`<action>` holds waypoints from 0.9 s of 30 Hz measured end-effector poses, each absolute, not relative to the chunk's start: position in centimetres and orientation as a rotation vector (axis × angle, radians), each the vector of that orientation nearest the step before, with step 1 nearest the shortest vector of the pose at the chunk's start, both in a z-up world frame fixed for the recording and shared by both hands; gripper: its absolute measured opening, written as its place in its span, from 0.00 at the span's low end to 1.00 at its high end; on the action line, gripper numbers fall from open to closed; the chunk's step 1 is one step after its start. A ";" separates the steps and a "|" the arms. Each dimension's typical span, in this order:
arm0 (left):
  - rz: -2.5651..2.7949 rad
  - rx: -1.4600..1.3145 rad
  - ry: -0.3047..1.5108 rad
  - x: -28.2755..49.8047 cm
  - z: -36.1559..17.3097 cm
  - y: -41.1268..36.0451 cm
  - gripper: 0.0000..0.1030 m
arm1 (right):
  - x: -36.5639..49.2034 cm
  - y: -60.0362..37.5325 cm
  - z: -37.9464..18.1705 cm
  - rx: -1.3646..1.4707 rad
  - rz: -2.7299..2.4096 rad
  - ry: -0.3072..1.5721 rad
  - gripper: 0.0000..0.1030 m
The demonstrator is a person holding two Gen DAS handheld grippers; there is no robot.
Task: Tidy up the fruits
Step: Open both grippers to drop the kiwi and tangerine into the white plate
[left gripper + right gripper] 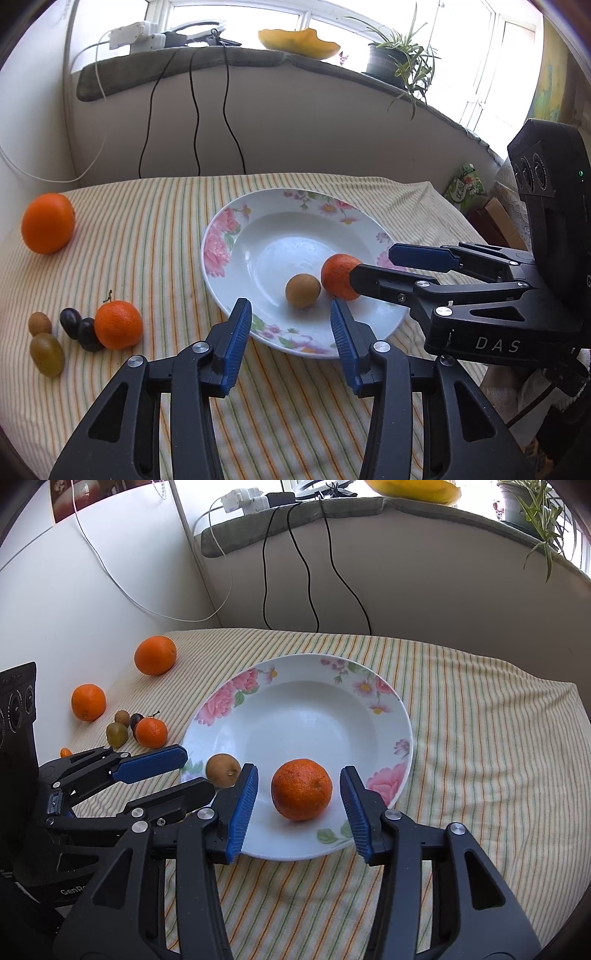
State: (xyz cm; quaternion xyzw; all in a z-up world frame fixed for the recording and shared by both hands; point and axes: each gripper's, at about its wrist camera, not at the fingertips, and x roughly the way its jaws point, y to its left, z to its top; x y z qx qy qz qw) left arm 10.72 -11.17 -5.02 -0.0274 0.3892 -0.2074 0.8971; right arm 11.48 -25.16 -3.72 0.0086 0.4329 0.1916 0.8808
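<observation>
Two claws stood parted over a flowered plate (pixel 388 716) that held a small mandarin (pixel 301 789) and a brown round fruit (pixel 222 770).

The right gripper (pixel 299 805) had its blue pads moderately apart with the mandarin lying between them on the plate, clear of both pads, so nothing was held. The left gripper (pixel 291 332) also stood parted and empty above the plate's near rim, the brown fruit lying just ahead of its fingertips and touching neither pad. To the left of the left claw, on the striped cloth (pixel 155 236), lay a stemmed mandarin (pixel 118 325), two dark grapes (pixel 79 326), a green grape (pixel 47 354) and a small brown fruit (pixel 39 323) close together. A large orange (pixel 48 223) sat farther ahead on that side, well apart from them.
</observation>
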 end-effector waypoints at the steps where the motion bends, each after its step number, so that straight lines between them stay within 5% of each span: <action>1: -0.426 -0.058 0.807 10.7 -5.0 -11.0 0.42 | 11.4 -25.2 -3.6 0.015 0.390 0.893 0.60; 10: -0.413 -0.072 0.801 10.2 -4.8 -10.3 0.43 | 11.0 -25.5 -2.7 0.012 0.369 0.866 0.72; 27: -0.344 -0.166 0.787 9.2 -4.1 -6.6 0.63 | 10.5 -24.4 -1.3 0.018 0.395 0.847 0.87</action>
